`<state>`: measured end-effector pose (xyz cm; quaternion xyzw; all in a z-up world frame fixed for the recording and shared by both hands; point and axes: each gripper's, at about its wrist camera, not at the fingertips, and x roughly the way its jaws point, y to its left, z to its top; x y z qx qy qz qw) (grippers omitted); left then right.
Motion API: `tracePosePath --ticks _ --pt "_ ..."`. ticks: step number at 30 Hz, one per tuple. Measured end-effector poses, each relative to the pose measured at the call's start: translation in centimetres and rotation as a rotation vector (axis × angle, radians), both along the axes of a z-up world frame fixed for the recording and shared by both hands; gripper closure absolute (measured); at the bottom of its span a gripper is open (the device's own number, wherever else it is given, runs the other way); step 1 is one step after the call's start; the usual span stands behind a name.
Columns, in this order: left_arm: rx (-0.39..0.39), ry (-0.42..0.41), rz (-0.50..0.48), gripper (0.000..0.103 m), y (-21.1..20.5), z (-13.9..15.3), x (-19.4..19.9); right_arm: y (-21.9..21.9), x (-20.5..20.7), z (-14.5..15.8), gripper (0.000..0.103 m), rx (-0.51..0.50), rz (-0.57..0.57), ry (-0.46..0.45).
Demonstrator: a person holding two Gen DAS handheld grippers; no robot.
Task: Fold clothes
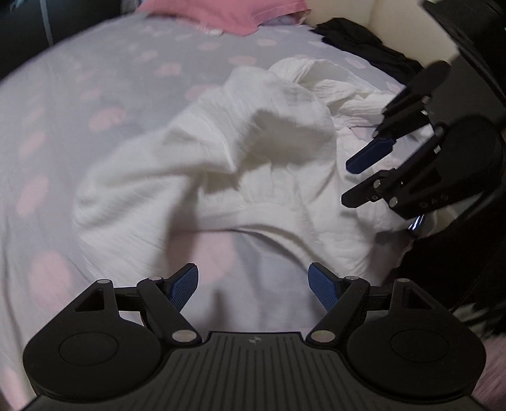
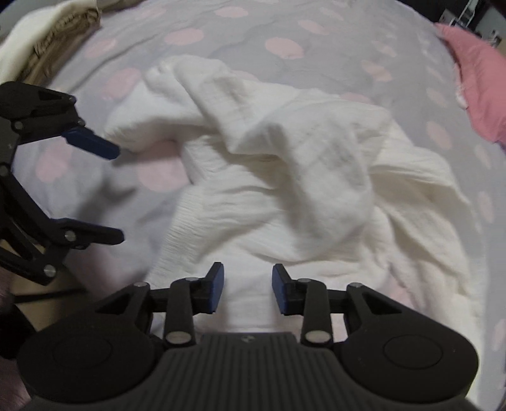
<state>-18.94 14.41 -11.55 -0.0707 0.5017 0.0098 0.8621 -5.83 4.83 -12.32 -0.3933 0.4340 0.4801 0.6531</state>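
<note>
- Both hand-held grippers, left point(image 1: 253, 289) and right point(image 2: 248, 289), hang spread and empty.
- White garment point(image 2: 284, 177) lies crumpled at twelve o'clock on the bed point(image 2: 253, 31), probably awaiting flattening.

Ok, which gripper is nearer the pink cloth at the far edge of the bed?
Left, though neither is close. The pink cloth lies far ahead of the open left gripper, beyond the white garment. From the open right gripper it sits further off, at the far right edge.
</note>
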Motion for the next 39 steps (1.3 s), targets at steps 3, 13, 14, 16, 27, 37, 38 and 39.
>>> tracePosePath --ticks 3,13,14,16,27,37,38,39 --pt "-0.092 0.007 0.075 0.027 0.0 -0.5 0.3 -0.2 0.3 -0.1 0.063 -0.004 -0.002 -0.022" --pt "-0.208 0.027 0.218 0.043 -1.9 -3.2 2.1 -2.2 1.5 0.8 0.054 0.012 -0.053 -0.084" --pt "-0.209 0.028 0.225 0.048 -2.0 -3.5 2.3 -2.4 1.6 0.8 0.054 0.014 -0.06 -0.093" --pt "-0.215 0.031 0.235 0.061 -2.0 -4.1 2.8 -2.7 2.0 1.0 0.052 0.015 -0.073 -0.11" --pt "-0.219 -0.037 0.234 0.097 1.5 -2.1 2.6 -5.6 5.9 1.6 0.051 0.011 -0.25 -0.197" --pt "-0.072 -0.082 0.37 0.097 12.1 4.5 -0.8 -7.7 9.2 0.9 0.051 -0.048 -0.366 -0.257" --pt "-0.047 -0.084 0.394 0.097 13.3 5.0 -1.3 -7.9 9.6 0.8 0.051 -0.052 -0.377 -0.256" --pt "-0.032 -0.085 0.42 0.097 14.6 5.4 -1.8 -8.1 9.9 0.8 0.051 -0.052 -0.39 -0.257"
